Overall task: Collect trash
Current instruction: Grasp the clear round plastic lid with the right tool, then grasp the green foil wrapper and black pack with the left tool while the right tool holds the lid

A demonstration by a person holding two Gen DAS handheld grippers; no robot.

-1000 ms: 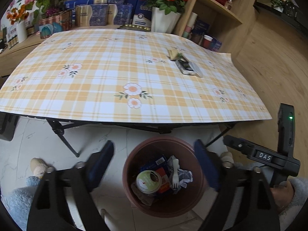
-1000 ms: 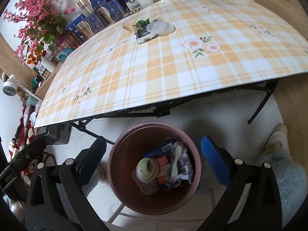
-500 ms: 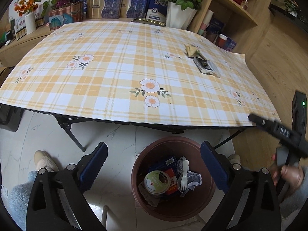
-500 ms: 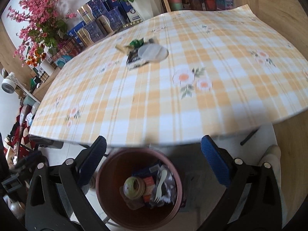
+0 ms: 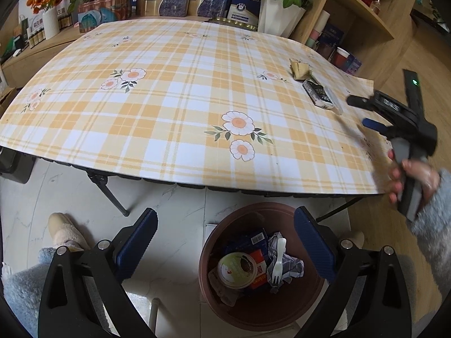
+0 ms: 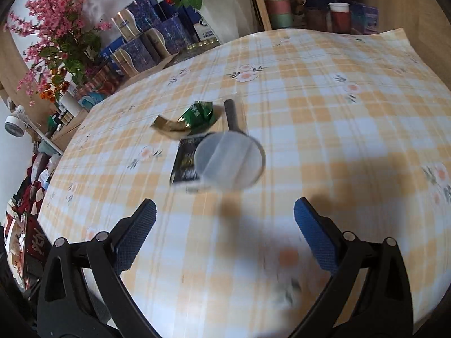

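Four trash pieces [image 6: 214, 149], perhaps; one bin [image 5: 265, 276].

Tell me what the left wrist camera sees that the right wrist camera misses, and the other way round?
Only the left wrist view shows the brown bin on the floor under the table edge, with a lidded cup and a white plastic fork inside, plus the right hand-held gripper reaching over the table.

Only the right wrist view shows the green wrapper and the round clear lid up close.

Both show the checked tablecloth, the gold wrapper, the dark packet, and open, empty jaws.
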